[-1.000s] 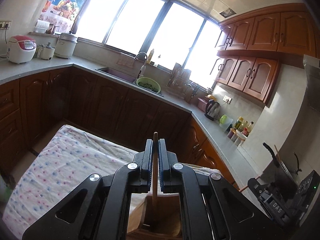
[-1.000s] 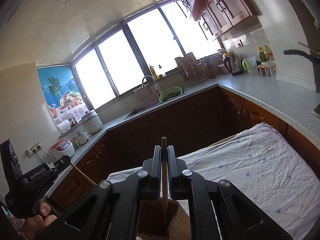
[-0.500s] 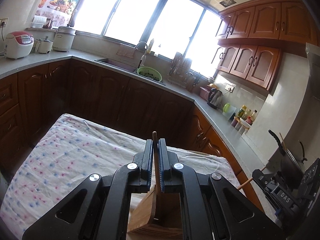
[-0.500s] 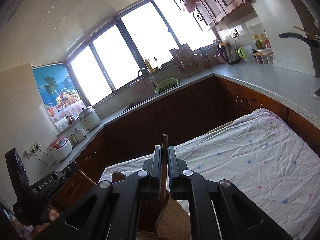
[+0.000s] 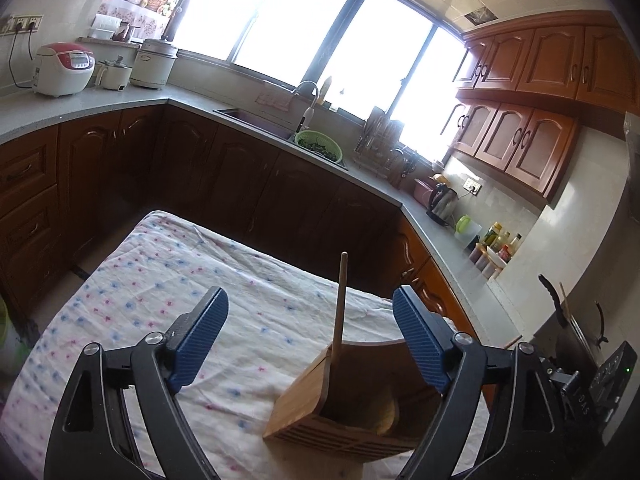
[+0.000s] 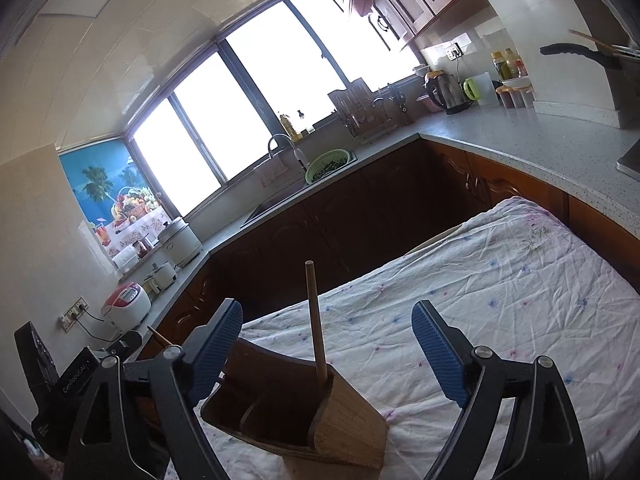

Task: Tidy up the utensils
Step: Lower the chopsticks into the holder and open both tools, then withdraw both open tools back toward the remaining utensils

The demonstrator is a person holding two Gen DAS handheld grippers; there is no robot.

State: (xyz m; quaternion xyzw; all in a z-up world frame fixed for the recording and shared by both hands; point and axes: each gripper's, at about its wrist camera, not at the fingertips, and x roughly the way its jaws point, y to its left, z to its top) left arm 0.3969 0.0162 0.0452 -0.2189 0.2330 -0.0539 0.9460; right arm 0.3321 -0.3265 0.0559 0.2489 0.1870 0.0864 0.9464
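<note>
A wooden utensil holder [image 5: 316,396] stands on the cloth-covered table [image 5: 160,288]; it also shows in the right wrist view [image 6: 344,436]. A thin wooden stick [image 5: 340,304] stands upright in its left compartment. Another wooden stick [image 6: 316,328] stands in its right compartment. My left gripper [image 5: 310,336] is open and empty, its blue pads on either side of the first stick, apart from it. My right gripper [image 6: 328,344] is open and empty, straddling the second stick without touching.
Dark wood cabinets and a grey counter [image 5: 440,240] wrap around the table. A sink with a green colander [image 5: 319,148] lies under the windows. A kettle [image 5: 442,204] and bottles stand at the right. A rice cooker [image 5: 64,68] is at the left.
Both grippers were shut on their wooden sticks and lowered them into the holder. Both have now opened wide and let go; the sticks stand free in the holder.
</note>
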